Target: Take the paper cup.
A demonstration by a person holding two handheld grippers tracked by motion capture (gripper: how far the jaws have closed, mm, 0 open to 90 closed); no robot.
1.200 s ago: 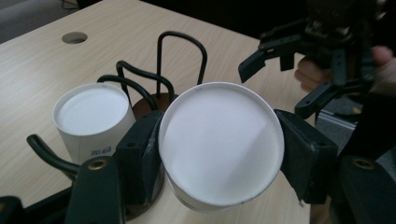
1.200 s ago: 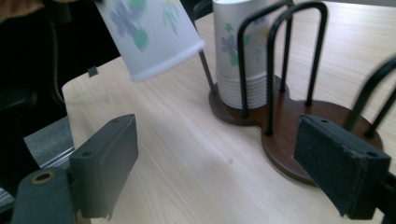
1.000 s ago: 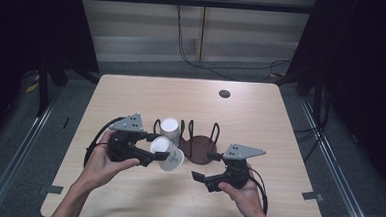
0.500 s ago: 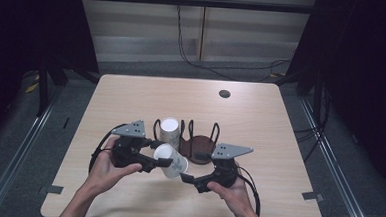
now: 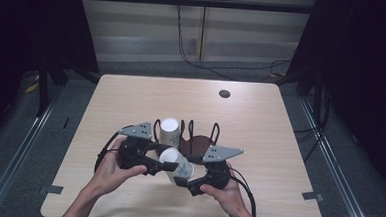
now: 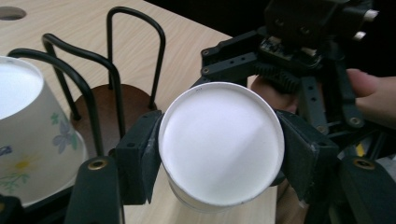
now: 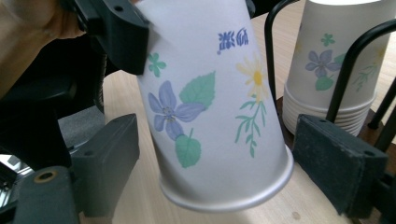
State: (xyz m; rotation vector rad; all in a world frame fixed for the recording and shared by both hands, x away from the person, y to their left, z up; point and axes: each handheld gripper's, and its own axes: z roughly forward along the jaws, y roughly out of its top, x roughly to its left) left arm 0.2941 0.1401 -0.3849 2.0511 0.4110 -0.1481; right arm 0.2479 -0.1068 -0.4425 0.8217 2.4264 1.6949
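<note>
The paper cup (image 5: 176, 163) hangs over the table's (image 5: 279, 143) near edge, tilted, base up-left, rim toward the right gripper (image 5: 183, 180). The left gripper (image 5: 164, 164) pinches its base end (image 6: 223, 142). The right gripper's jaws, just closing a little, flank the rim without touching (image 7: 219, 135). That view shows flower prints. 1 wire rack (image 5: 199, 139) holds a cup stack (image 5: 169, 131).

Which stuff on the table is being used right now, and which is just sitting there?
In use:
- paper cup, clamped in the left tool
- right tool, open around the cup's rim end, its jaws just closing in
- stack of cups in the wire cup rack

Just there:
- dark round hole in the table
- wall cable behind
</note>
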